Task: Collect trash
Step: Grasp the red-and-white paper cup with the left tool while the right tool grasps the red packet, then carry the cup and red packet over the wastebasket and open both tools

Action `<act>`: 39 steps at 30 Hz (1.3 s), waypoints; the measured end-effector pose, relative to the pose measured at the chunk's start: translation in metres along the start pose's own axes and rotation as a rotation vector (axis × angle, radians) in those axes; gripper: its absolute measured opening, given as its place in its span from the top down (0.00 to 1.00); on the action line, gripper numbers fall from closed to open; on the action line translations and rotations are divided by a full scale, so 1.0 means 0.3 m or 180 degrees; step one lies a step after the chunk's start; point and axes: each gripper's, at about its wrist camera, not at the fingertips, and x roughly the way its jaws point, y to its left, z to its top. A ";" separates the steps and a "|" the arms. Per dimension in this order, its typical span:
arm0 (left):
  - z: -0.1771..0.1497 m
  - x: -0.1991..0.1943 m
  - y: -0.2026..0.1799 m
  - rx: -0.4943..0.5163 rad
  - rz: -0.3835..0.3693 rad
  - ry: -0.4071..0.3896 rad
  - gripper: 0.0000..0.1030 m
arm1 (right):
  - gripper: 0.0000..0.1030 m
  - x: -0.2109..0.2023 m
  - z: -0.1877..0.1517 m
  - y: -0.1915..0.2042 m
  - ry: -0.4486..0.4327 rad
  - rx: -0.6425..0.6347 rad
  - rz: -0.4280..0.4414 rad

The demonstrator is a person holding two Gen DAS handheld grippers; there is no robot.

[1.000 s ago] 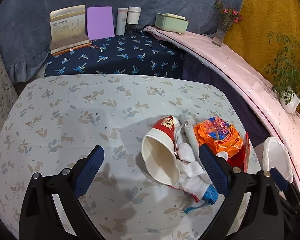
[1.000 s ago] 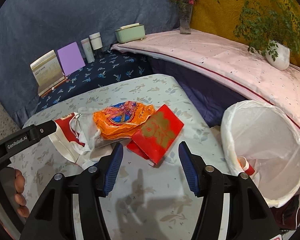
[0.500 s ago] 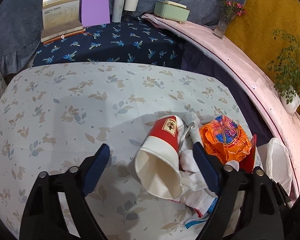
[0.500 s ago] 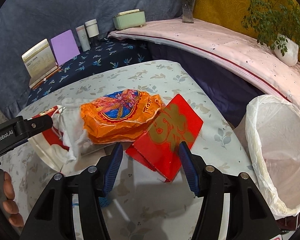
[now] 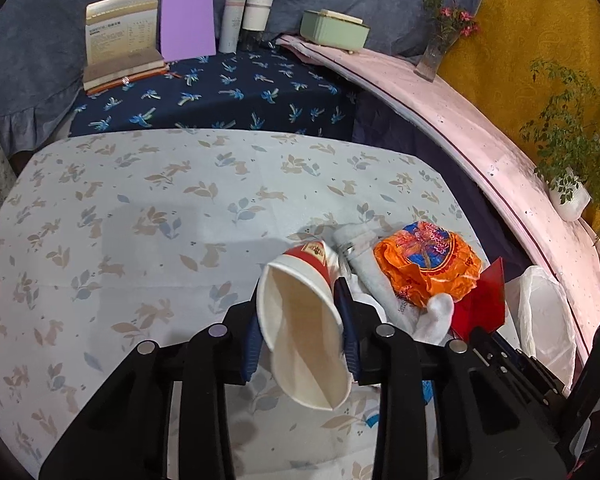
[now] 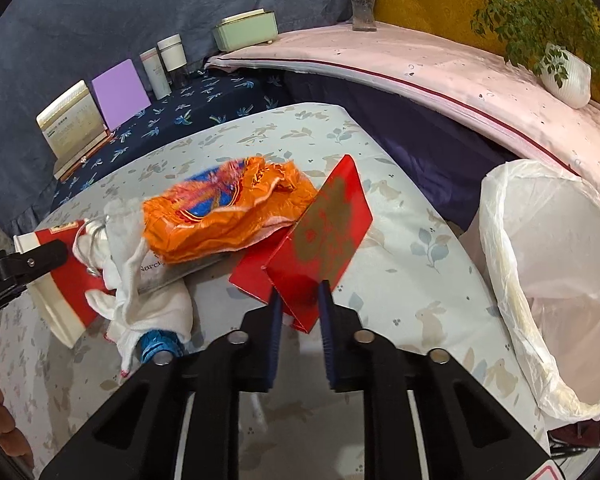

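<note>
My left gripper [image 5: 300,320] is shut on a red and white paper cup [image 5: 300,320], squashing it, mouth toward the camera. My right gripper [image 6: 300,304] is shut on a red envelope [image 6: 324,236] with a gold print and tilts it up off the table. Between them lies a pile: an orange snack bag [image 6: 224,212], also in the left wrist view [image 5: 428,260], white cloth or tissue [image 6: 148,296] and a blue item [image 6: 158,344]. The cup also shows at the left in the right wrist view [image 6: 64,284].
A bin with a white liner [image 6: 548,280] stands off the table's right edge. The floral tablecloth [image 5: 140,220] covers the table. Behind are a dark blue surface with a book, purple card, bottles, a green box [image 5: 336,32], and a pink shelf with plants.
Both grippers have closed: the left on the paper cup, the right on the red envelope, which now tilts upward. Both moved in toward the pile.
</note>
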 end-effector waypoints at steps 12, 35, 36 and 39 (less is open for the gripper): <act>-0.001 -0.156 -0.010 -0.0060 0.0001 -0.0225 0.70 | 0.98 -0.154 -0.023 -0.031 -0.0202 0.0066 0.0132; 0.004 -0.269 -0.529 0.0653 -0.0750 -0.0224 0.70 | 0.98 -0.493 0.044 -0.256 -0.0880 0.0239 0.0033; -0.001 -0.266 -0.556 0.0682 -0.0790 -0.0203 0.70 | 0.98 -0.503 0.044 -0.285 -0.0897 0.0277 0.0011; -0.019 -0.251 -0.644 0.0783 -0.0900 -0.0135 0.70 | 0.98 -0.522 0.043 -0.356 -0.0927 0.0364 -0.0062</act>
